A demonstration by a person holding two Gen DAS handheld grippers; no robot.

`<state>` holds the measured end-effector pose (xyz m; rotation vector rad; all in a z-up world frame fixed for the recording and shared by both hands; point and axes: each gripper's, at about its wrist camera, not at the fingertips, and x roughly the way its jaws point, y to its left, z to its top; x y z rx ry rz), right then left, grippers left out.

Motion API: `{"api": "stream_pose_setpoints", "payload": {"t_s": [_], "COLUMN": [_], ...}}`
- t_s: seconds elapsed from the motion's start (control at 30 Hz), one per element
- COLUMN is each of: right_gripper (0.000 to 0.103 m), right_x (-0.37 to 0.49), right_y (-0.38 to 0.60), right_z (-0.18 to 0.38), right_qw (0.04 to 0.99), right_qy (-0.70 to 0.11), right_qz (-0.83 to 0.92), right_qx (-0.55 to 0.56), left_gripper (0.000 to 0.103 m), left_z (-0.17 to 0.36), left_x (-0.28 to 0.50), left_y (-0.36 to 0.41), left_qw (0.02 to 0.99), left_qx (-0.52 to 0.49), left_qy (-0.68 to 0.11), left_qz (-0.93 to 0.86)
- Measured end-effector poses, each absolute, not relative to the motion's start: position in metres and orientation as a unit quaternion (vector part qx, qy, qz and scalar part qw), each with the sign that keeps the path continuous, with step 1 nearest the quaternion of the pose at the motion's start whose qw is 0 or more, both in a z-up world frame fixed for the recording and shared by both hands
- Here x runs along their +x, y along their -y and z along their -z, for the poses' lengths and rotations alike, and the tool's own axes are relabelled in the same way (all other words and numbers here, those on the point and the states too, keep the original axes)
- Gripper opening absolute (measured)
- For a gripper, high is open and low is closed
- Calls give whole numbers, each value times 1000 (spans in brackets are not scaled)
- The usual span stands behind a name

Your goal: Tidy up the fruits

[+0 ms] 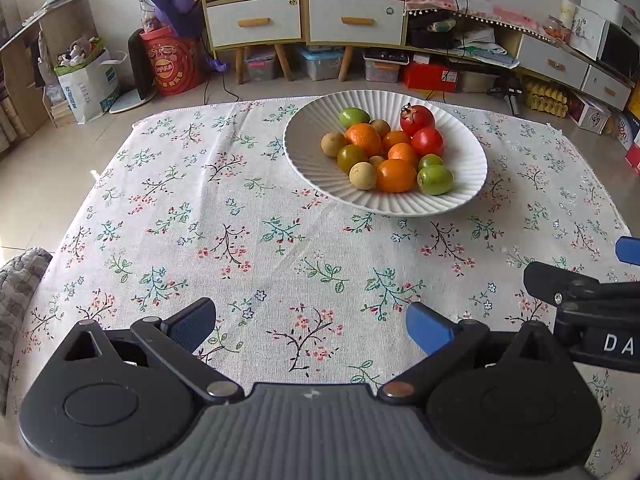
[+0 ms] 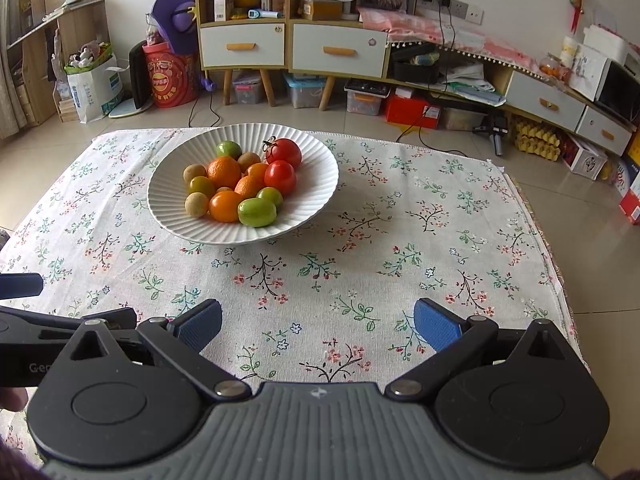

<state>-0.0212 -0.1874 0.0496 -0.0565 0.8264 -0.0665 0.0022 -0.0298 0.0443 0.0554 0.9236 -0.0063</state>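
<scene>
A white ribbed bowl (image 1: 308,160) (image 2: 168,216) sits at the far side of the floral tablecloth. It holds several fruits piled together: oranges (image 1: 396,175) (image 2: 224,206), red tomatoes (image 1: 417,119) (image 2: 284,153), green fruits (image 1: 435,180) (image 2: 257,212) and small tan ones (image 1: 362,176) (image 2: 196,204). My left gripper (image 1: 312,326) is open and empty, low over the cloth's near part, well short of the bowl. My right gripper (image 2: 318,326) is open and empty, beside the left one, also short of the bowl.
The floral tablecloth (image 1: 248,240) (image 2: 400,264) covers the whole table. Beyond the far edge are the tiled floor, wooden cabinets with drawers (image 1: 304,20) (image 2: 292,48), a red bucket (image 2: 170,78) and storage boxes. The right gripper's arm (image 1: 584,304) shows at the left view's right edge.
</scene>
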Motion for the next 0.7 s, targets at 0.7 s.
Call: {"api": "stream_pose_setpoints", "payload": {"t_s": [0.7], "right_gripper": [102], "right_x": [-20], "right_y": [187], "right_z": [-47], "right_qw": [914], "right_qy": [-404], "right_qz": [31], "right_qx": [-31], "left_gripper": [100], "left_z": [-42], "left_x": [1], "left_y": [28], "left_qw": [895], "left_qx": [32], "left_qy": [-445], "left_qz": [4]}}
